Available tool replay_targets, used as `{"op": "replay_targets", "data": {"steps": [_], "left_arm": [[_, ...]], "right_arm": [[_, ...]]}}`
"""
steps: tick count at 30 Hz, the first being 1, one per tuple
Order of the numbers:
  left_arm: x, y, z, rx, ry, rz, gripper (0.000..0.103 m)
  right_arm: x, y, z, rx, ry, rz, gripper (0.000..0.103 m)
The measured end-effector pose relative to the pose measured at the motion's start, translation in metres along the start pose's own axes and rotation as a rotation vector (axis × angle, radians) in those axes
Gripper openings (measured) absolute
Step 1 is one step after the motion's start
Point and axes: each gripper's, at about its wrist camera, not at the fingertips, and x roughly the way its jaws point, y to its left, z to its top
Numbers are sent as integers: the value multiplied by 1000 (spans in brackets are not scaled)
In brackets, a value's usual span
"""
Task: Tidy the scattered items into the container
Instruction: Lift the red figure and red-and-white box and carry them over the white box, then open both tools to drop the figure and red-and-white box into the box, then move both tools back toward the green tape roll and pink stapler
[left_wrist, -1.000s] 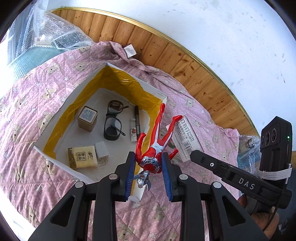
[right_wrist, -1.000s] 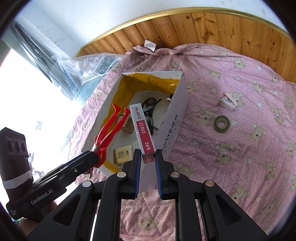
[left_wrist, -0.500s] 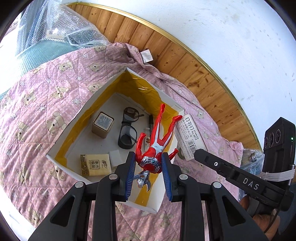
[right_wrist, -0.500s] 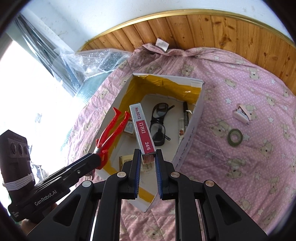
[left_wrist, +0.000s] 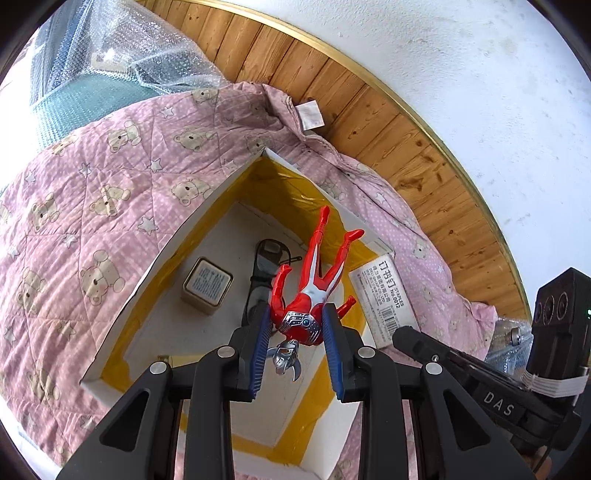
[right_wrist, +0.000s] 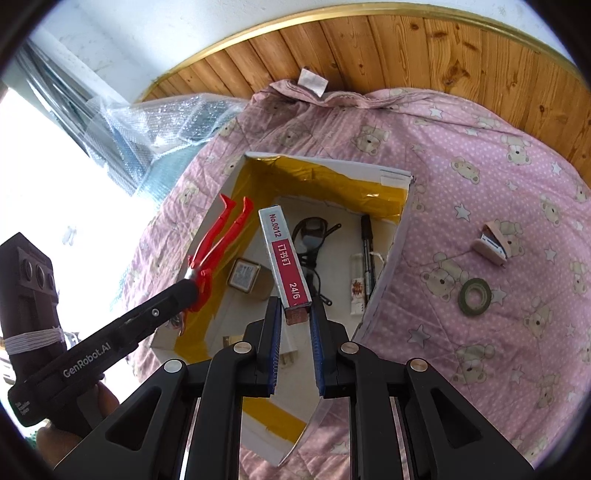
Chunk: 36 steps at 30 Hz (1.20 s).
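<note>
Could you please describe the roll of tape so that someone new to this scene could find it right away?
Start at the pink bear-print quilt, then look to the right of the white box, outside it. The roll of tape lies flat there, just below a small pink stapler. It is the only dark green ring with an open centre.

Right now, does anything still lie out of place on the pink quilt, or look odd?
Yes. A green tape roll and a small pink stapler lie on the quilt, outside the box to its right. The stapler lies tipped on its side. Nothing looks spilled or broken.
</note>
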Motion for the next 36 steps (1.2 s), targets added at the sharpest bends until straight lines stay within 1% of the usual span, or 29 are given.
{"op": "replay_targets", "data": {"steps": [4,5,6,7,8,9,10,13,17,22,36], "left_arm": [[20,4,16,-2,10,18,29],[26,5,20,1,7,27,30],[34,6,25,5,4,40,30],[42,7,30,19,9,61,32],[50,7,34,31,15,83,37],[57,9,37,25,26,111,58],[63,11,40,18,36,136,71],[68,17,42,-4,39,128,71],[77,27,34,-43,91,113,71],[74,20,21,-35,121,105,71],[37,-4,7,-13,95,84,71]], "right_arm": [[10,-2,13,-2,-5,-13,17],[13,-3,16,-1,-11,-17,21],[16,-4,20,-1,-22,-15,27],[19,-6,22,2,-21,-16,35],[23,-8,24,11,-16,-20,46],[26,-11,26,18,-10,-23,46],[28,-12,27,18,-2,-19,46],[33,-18,25,15,22,-14,46],[38,-24,20,31,47,-3,46],[38,-21,15,27,56,13,46],[13,-5,-3,4,30,41,46]]}}
